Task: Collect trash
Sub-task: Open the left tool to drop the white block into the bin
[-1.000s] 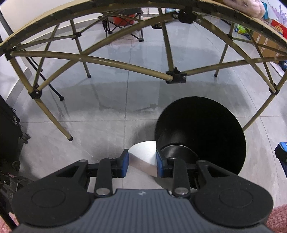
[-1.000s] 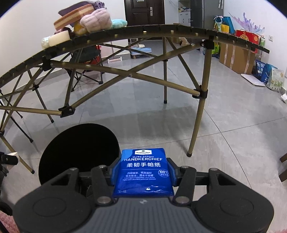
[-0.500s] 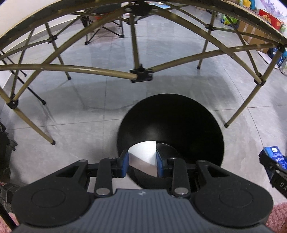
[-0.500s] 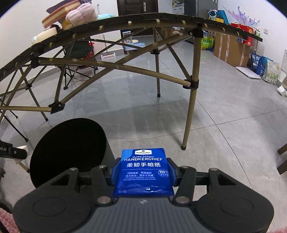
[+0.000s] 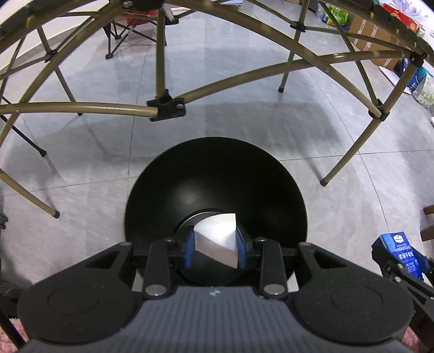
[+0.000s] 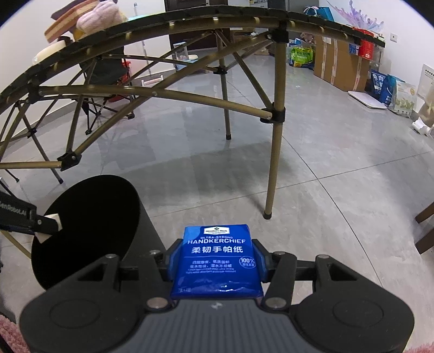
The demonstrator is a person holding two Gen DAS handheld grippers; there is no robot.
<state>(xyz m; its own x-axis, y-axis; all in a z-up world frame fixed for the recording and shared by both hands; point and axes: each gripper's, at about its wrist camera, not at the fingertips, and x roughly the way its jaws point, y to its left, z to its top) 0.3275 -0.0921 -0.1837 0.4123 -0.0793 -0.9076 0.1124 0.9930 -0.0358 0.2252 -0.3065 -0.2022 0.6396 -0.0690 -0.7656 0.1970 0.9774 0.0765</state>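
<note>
My left gripper (image 5: 215,245) is shut on a white wedge-shaped piece of trash (image 5: 217,243) and holds it right above the open mouth of the black round bin (image 5: 214,173). My right gripper (image 6: 216,258) is shut on a blue handkerchief tissue pack (image 6: 217,260), held to the right of the bin (image 6: 89,217) and above the floor. The tissue pack also shows at the right edge of the left wrist view (image 5: 401,255). The left gripper's tip with the white piece shows at the left of the right wrist view (image 6: 48,225).
A folding table with a gold tube frame (image 6: 276,114) arches over the bin; its legs stand on the grey tile floor (image 5: 324,182). Soft items lie on the tabletop (image 6: 89,19). Boxes and bags (image 6: 339,62) line the far right wall. A folding chair (image 6: 105,73) stands behind.
My left gripper moved right and forward, so the white piece now hangs over the middle of the bin mouth. My right gripper shifted slightly with the tissue pack still held.
</note>
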